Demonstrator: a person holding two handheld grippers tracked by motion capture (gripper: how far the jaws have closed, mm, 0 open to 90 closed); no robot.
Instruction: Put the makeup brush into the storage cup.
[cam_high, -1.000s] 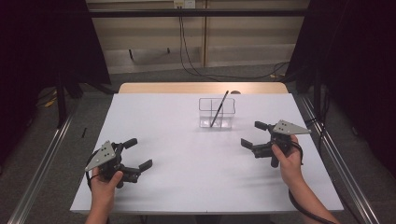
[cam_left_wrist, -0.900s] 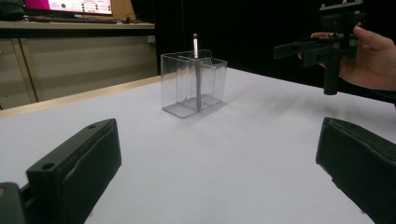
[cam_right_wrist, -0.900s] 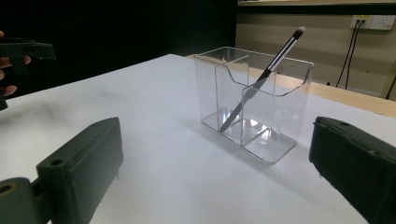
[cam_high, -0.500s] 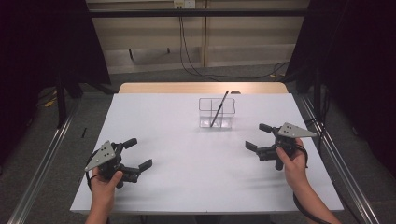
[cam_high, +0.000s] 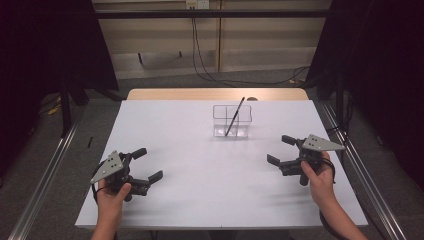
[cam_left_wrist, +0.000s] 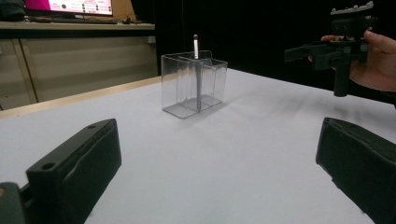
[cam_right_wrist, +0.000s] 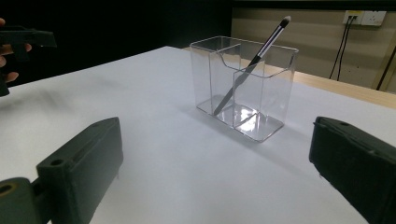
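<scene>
Slim dark brush w/ pale tip (cam_right_wrist: 252, 64) stands in a clear plastic divided holder (cam_high: 231, 121) at table's far centre, leaning up and away. Right gripper (cam_high: 283, 150) is nearer, jaws wide, empty; holder lies ahead-left of it. Left gripper (cam_high: 148, 164) also wide, empty, well apart.

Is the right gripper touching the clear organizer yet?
Apart. The high view shows bare white table between the right gripper and the clear organizer; its jaws stand open.
</scene>
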